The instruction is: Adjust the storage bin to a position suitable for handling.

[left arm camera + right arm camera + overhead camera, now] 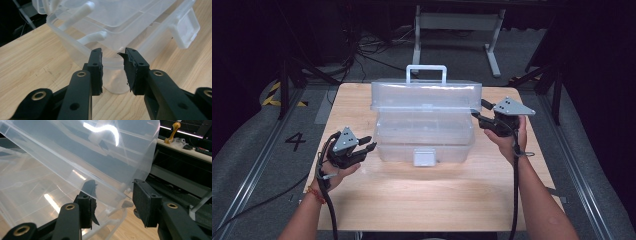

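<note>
Item: clear plastic storage box [424,132], standing mid-counter toward the far edge, lid [426,95] already raised; right gripper [482,119] is propping the lid's corner between spread fingers, left gripper [368,143] is idling beside the box's near-left corner, fingers parted and empty; contents work probably remaining.
</note>
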### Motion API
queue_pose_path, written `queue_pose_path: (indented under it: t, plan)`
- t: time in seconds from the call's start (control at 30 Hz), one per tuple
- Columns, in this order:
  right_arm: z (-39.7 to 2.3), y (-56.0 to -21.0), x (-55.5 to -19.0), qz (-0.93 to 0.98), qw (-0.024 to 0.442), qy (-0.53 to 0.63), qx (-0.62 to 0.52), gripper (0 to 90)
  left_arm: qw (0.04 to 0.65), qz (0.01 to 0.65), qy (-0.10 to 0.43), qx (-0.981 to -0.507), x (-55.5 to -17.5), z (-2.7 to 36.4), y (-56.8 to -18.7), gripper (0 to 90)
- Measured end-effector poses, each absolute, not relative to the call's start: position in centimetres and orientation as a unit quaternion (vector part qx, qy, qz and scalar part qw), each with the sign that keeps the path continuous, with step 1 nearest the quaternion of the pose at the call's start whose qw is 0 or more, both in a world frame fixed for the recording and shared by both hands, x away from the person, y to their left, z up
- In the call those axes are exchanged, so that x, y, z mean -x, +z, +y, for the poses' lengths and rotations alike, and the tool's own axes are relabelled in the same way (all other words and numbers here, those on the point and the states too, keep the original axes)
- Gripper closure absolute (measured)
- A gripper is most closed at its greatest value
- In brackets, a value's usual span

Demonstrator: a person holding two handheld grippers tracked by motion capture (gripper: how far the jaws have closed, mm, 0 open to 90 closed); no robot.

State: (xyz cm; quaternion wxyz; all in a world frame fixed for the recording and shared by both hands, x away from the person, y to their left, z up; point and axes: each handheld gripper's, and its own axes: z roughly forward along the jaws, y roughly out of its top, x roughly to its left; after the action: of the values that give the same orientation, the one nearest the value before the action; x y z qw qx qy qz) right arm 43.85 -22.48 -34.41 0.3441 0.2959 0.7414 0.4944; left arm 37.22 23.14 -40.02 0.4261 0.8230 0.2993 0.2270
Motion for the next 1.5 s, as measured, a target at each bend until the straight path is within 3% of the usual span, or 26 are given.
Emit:
queue_pose_path:
  t: [0.73, 1.1, 1.5]
  plan:
    - [-21.9, -33.0, -45.2, 0.730, 0.369, 0.488, -0.304, 56.6, 0.412, 0.294, 0.215, -0.835, -37.4, 22.7, -40.9, 64.8]
    - [-21.6, -32.4, -46.3, 0.721, 0.390, 0.480, -0.313, 64.2, 0.415, 0.294, 0.211, -0.835, -37.4, 22.9, -40.9, 65.1]
    - [-21.7, -31.9, -47.3, 0.716, 0.382, 0.484, -0.328, 67.7, 0.421, 0.296, 0.207, -0.832, -37.5, 22.9, -41.0, 64.9]
